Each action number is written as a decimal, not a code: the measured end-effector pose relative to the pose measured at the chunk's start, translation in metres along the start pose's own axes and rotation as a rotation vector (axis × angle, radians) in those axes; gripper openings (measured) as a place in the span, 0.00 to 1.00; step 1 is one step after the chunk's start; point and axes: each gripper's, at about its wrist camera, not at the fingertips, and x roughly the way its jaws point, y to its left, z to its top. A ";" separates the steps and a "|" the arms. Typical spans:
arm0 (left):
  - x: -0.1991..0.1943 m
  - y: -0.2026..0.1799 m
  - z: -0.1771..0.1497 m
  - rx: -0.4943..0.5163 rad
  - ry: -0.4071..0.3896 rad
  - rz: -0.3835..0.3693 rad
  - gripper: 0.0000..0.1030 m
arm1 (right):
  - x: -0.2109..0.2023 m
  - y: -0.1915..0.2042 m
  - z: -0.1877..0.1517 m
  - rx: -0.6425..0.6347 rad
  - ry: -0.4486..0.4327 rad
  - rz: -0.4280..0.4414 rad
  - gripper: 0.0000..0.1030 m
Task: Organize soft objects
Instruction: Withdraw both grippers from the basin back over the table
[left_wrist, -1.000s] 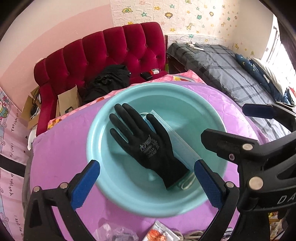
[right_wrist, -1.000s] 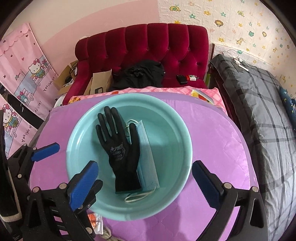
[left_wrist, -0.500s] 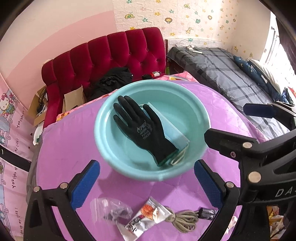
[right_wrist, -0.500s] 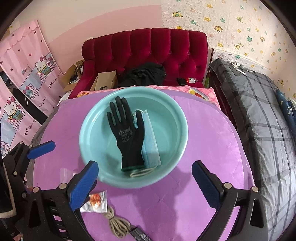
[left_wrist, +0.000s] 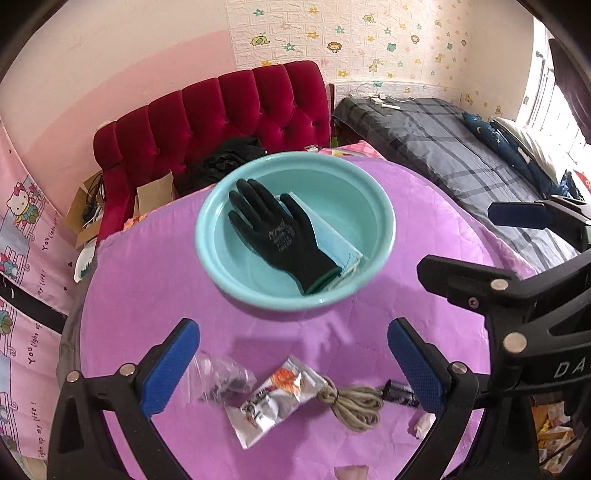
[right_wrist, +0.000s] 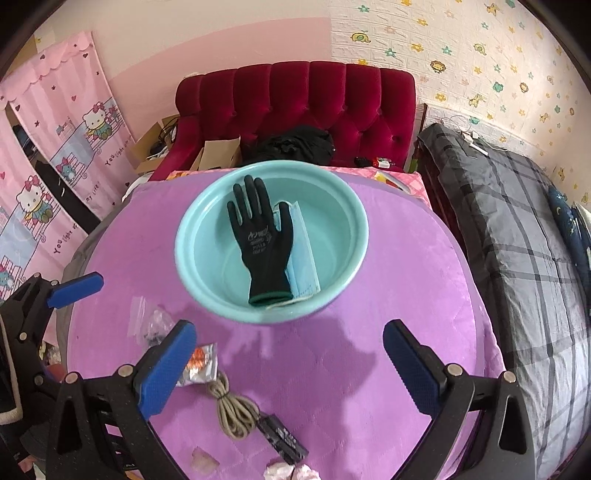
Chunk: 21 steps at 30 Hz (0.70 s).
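Note:
A teal basin stands on the purple table. In it lies a black glove on top of a blue face mask. My left gripper is open and empty, held above the table's near part, short of the basin. My right gripper is open and empty too, also back from the basin. The right gripper also shows at the right edge of the left wrist view, and a blue pad of the left gripper shows in the right wrist view.
On the near table lie a clear plastic bag, a foil snack packet, a coiled beige cord and a small dark packet. A red sofa and a bed stand beyond.
Both grippers have drawn back and up from the basin, which now looks smaller and farther. The bag, packet and cord at the table's near edge have come into view.

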 end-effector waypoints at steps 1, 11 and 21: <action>-0.003 -0.001 -0.004 -0.005 -0.007 0.001 1.00 | -0.002 0.000 -0.004 -0.006 0.000 0.000 1.00; -0.020 -0.011 -0.045 -0.014 -0.014 -0.004 1.00 | -0.021 0.002 -0.045 -0.050 -0.003 0.000 1.00; -0.030 -0.029 -0.094 -0.013 -0.015 -0.007 1.00 | -0.030 -0.003 -0.089 -0.058 -0.005 -0.001 1.00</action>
